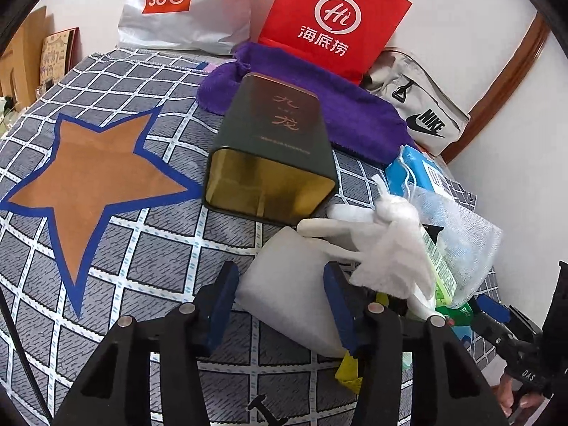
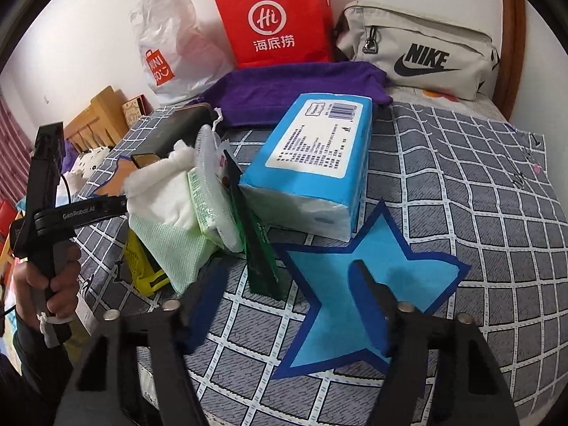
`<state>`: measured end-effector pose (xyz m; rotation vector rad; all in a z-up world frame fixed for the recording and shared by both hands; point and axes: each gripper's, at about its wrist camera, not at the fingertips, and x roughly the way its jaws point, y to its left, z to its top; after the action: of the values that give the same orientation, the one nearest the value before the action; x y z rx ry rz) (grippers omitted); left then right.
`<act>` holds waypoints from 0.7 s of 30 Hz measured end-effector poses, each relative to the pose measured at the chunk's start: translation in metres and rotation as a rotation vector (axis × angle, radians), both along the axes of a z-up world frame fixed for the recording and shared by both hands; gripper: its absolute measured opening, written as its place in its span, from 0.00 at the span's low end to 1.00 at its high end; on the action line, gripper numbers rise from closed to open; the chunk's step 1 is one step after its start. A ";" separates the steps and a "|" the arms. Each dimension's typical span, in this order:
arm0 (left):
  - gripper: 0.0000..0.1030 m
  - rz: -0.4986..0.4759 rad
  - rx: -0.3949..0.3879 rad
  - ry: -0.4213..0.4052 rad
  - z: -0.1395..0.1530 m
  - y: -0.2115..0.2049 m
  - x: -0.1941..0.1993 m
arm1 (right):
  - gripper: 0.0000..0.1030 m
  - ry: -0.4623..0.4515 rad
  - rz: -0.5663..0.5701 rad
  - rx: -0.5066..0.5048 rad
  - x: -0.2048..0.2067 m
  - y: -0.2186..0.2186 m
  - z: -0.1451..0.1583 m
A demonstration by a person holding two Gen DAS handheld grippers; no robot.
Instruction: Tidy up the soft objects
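Observation:
My left gripper (image 1: pixel 282 305) is open, its blue pads on either side of a white foam block (image 1: pixel 291 287) lying on the bedspread. Just right of it lies a pile: white cotton wadding (image 1: pixel 394 245), a green wipes pack (image 1: pixel 440 269) and a mesh pouch (image 1: pixel 465 227). The pile also shows in the right wrist view (image 2: pixel 170 206). A blue tissue pack (image 2: pixel 316 163) lies behind it. A dark green tin (image 1: pixel 273 156) lies on its side, open end toward me. My right gripper (image 2: pixel 287 291) is open and empty above a blue star patch (image 2: pixel 355 284).
A purple towel (image 1: pixel 340 106), red paper bag (image 1: pixel 330 17), white Miniso bag (image 1: pixel 177 7) and grey Nike pouch (image 2: pixel 419 49) line the wall at the back. A brown star patch (image 1: pixel 96 177) lies left of the tin. A yellow item (image 2: pixel 142 266) sits under the pile.

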<state>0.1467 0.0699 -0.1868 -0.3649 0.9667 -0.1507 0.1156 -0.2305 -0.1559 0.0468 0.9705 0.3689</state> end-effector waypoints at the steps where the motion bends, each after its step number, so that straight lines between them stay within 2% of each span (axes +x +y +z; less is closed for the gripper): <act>1: 0.47 0.000 -0.001 0.000 0.000 0.000 -0.001 | 0.66 -0.005 0.004 0.006 -0.001 -0.001 0.001; 4: 0.47 -0.002 0.004 -0.003 0.000 0.000 -0.001 | 0.61 -0.017 0.021 0.028 0.000 -0.003 0.003; 7: 0.47 -0.001 0.006 0.000 0.000 0.000 -0.001 | 0.41 -0.004 0.031 0.034 0.001 -0.005 0.002; 21: 0.47 0.001 0.008 0.007 0.000 -0.001 -0.001 | 0.38 -0.048 0.083 -0.043 -0.005 -0.005 0.007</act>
<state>0.1454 0.0692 -0.1866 -0.3590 0.9737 -0.1452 0.1103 -0.2352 -0.1489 -0.0411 0.9340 0.4235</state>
